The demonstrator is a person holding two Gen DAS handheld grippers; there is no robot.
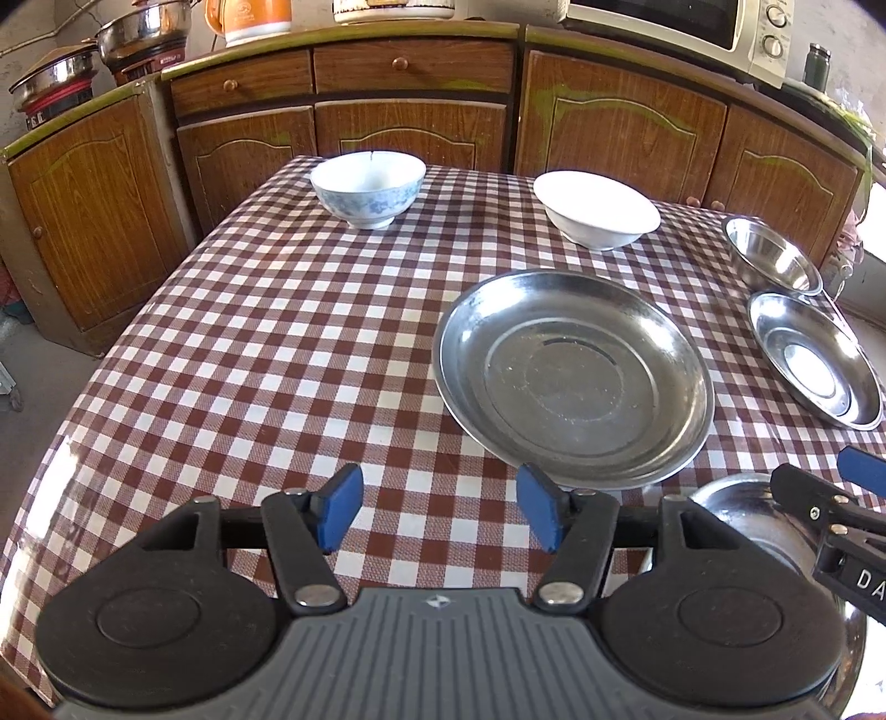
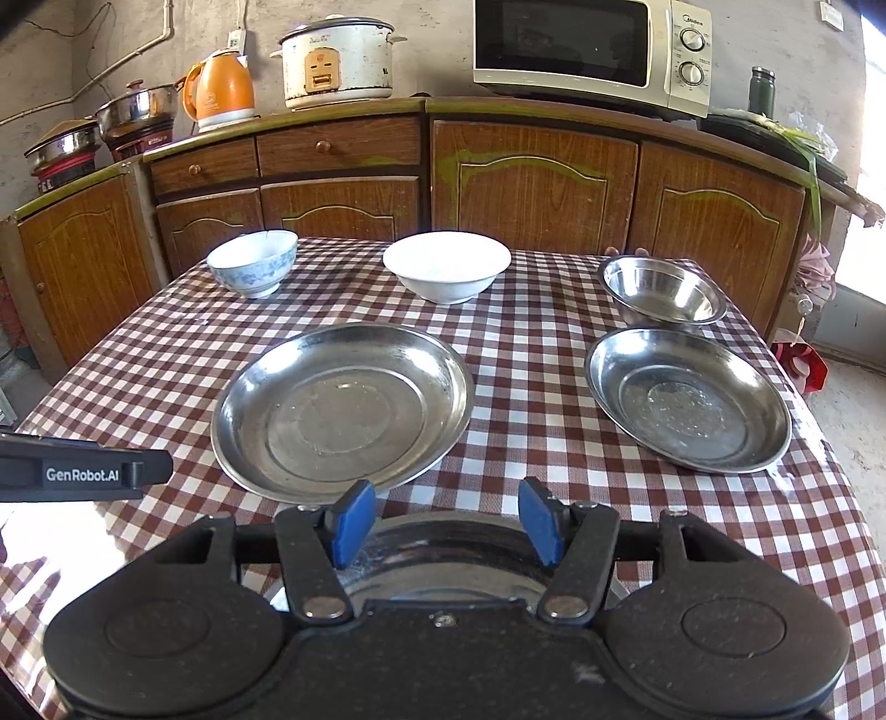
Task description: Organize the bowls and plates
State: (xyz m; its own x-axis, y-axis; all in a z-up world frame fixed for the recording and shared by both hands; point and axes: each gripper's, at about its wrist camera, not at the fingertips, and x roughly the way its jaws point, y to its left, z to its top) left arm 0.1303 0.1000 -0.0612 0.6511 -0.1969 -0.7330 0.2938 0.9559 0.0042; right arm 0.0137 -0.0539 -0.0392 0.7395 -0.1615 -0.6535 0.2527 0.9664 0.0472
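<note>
A checked tablecloth [image 1: 249,332] carries the dishes. At the far edge stand a blue-patterned bowl [image 1: 368,188] [image 2: 252,263], a white bowl [image 1: 595,207] [image 2: 446,266] and a steel bowl [image 1: 772,255] [image 2: 662,291]. A large steel plate [image 1: 573,376] [image 2: 343,410] lies mid-table, with a smaller steel plate [image 1: 814,360] [image 2: 686,399] to its right. My left gripper [image 1: 437,509] is open over bare cloth, just short of the large plate's near rim. My right gripper [image 2: 443,518] is open above another steel dish [image 2: 443,548] [image 1: 736,509] at the near edge, with nothing between its pads.
Wooden cabinets [image 2: 531,183] run behind the table. On their counter stand a microwave [image 2: 592,50], a rice cooker [image 2: 338,61], an orange kettle [image 2: 221,91] and steel pots [image 2: 133,111]. The table drops off at left and right.
</note>
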